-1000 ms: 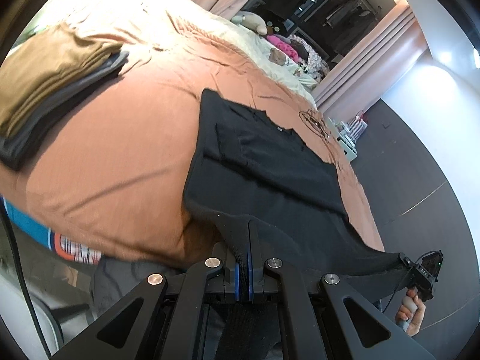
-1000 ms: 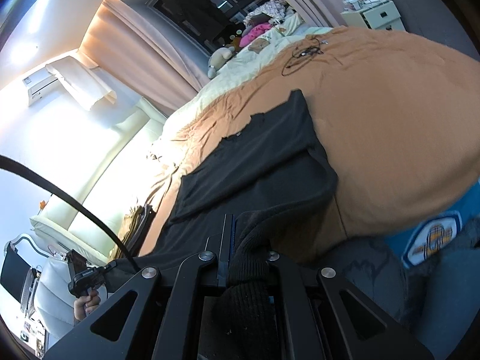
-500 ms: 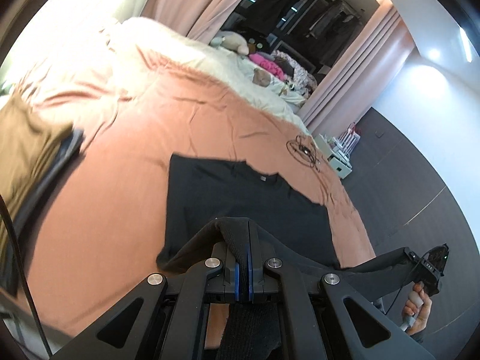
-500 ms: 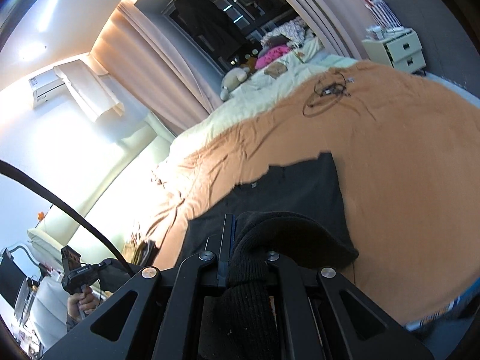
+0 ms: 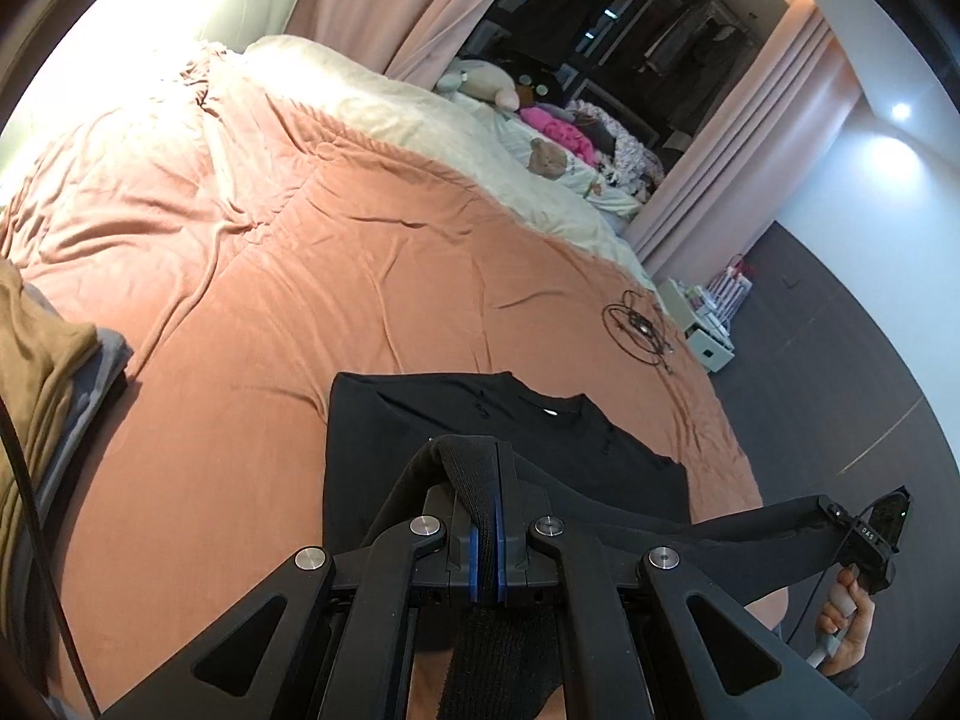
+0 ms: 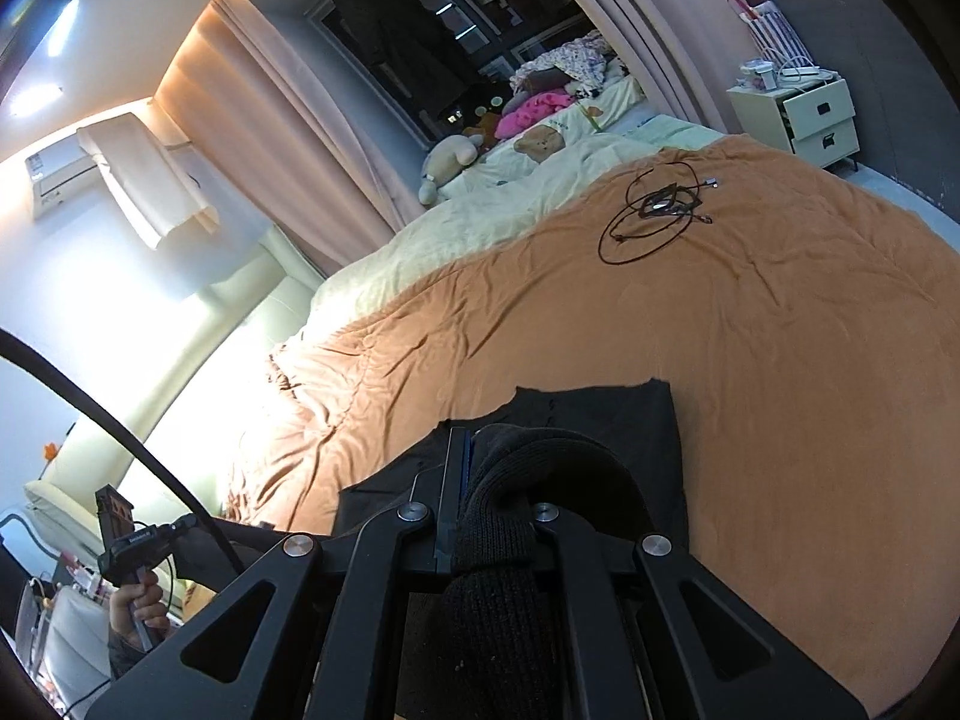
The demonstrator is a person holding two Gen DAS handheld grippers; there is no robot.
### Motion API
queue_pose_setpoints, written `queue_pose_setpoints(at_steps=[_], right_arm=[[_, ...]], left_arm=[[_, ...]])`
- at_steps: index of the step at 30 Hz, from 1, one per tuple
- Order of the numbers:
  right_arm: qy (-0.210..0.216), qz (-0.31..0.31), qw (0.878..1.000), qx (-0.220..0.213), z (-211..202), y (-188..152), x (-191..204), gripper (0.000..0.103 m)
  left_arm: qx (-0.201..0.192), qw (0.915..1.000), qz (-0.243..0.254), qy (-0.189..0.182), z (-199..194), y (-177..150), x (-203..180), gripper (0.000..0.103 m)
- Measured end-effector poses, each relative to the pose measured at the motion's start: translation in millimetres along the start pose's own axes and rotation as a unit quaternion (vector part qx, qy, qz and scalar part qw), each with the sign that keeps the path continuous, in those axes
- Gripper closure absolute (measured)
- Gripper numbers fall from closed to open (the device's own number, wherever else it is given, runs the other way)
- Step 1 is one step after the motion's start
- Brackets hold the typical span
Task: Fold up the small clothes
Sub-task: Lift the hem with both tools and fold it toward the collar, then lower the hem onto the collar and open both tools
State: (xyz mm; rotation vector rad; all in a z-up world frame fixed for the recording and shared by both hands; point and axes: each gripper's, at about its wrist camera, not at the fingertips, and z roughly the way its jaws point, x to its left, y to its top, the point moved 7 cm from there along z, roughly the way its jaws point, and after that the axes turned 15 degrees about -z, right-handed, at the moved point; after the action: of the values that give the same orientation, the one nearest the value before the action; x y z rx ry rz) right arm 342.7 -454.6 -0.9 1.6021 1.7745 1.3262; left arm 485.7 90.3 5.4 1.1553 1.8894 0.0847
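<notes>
- left tongs [image 5: 495, 531] are pinched fully together on the black hem of the shirt [image 5: 480, 438], a fold of cloth bunched over the tips.
- right tongs [image 6: 465, 504] are likewise clamped tight on the other hem corner; knit cloth humps over the tips and drapes down past the frame.
- between the two grips the hem hangs taut, lifted off the bed [image 5: 270, 276]; in the left view it runs out toward 4 o'clock to the other tongs.
- the shirt's upper half lies flat on the orange cover, collar end away at 12 o'clock, just ahead of both tongs.
- step in hand, as i judge it: carry the raised hem forward over the body to lay it at the collar.
- to do it well: move both tongs at equal pace and height, keep the hem stretched so no slack creases, lower it square onto the shoulder line, then let go both together.
- risk: uneven travel would skew the fold.
- a cable [image 6: 657, 210] lies well beyond at 1 o'clock; a stack [image 5: 42, 384] of folded clothes sits at 9 o'clock.
</notes>
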Motion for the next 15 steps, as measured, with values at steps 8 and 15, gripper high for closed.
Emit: queue_pose_setpoints(at_steps=[8,15], right_arm=[[-0.008,0.005,1.0,0.03,55,24,-18,0.102],[-0.018,0.02,0.997,0.071,124,28,-43,0.102]], left_arm=[[0.023,0.999,-0.002,0.038,65,24,12,0.1],[0.05,0.9955,-0.016,0.079,132,33,45,0.1]])
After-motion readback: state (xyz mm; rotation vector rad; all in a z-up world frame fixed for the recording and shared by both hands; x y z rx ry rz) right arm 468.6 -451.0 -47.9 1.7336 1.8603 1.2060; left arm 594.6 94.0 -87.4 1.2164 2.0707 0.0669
